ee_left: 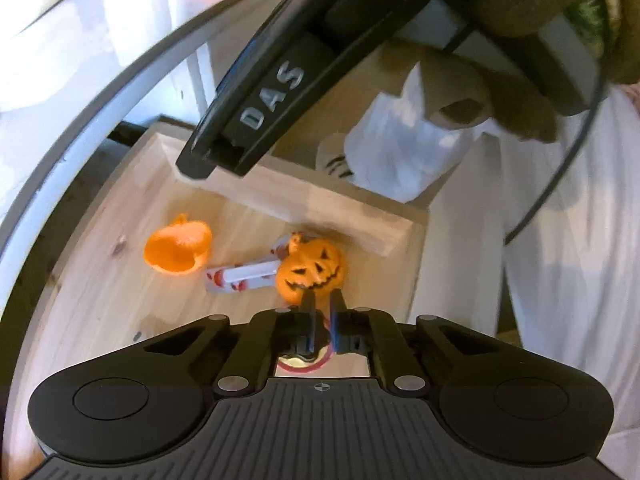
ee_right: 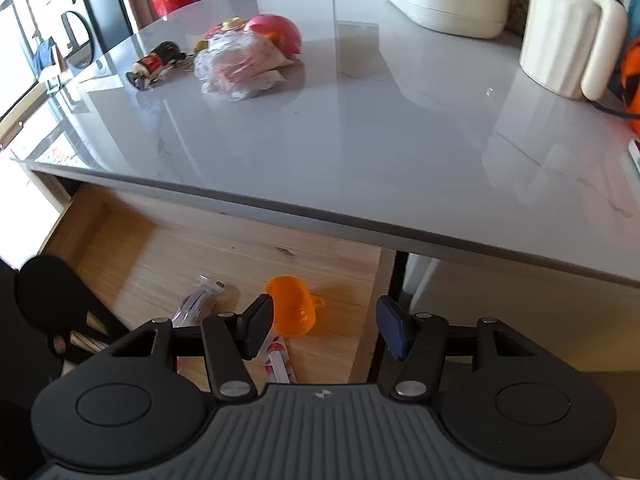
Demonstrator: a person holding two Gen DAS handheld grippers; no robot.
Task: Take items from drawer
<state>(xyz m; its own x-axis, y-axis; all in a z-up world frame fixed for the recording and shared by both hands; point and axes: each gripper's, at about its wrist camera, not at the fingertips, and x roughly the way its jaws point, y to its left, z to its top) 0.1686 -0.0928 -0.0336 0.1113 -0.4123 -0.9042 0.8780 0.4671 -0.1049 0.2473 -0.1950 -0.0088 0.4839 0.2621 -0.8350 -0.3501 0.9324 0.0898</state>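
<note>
Left gripper (ee_left: 323, 307) is down inside the open wooden drawer (ee_left: 100, 280), jaws pressed nearly together right at the lower edge of the jack-o'-lantern pumpkin toy (ee_left: 311, 271). Something thin may be pinched between them, but I can't tell whether it's the toy's edge or nothing. A red-rimmed round thing (ee_left: 304, 363) sits under the fingers, mostly hidden.

Right gripper (ee_right: 324, 328) hovers over the drawer's front edge, jaws spread wide, nothing between them. The orange cup (ee_right: 294, 306) lies on its side just ahead of it, beside the white wrapped packets (ee_right: 278, 358).

Left in the drawer: pumpkin toy, orange cup, packets. Already on the grey countertop (ee_right: 360, 120): a plastic bag of stuff (ee_right: 240, 68), a pink ball (ee_right: 276, 32), a small toy figure (ee_right: 158, 62).

Step in hand, my guess: left lifts the pumpkin out.
- Confirm grip before lifting; the pumpkin is round and the bite looks shallow, so it could slip.
- Lift straight up, then clear the countertop lip overhanging the drawer.
- The pumpkin touches the packets, so expect drag.
- Right gripper's body crosses above in the left view; keep the arms apart.
- Right can take the cup by its rim.
</note>
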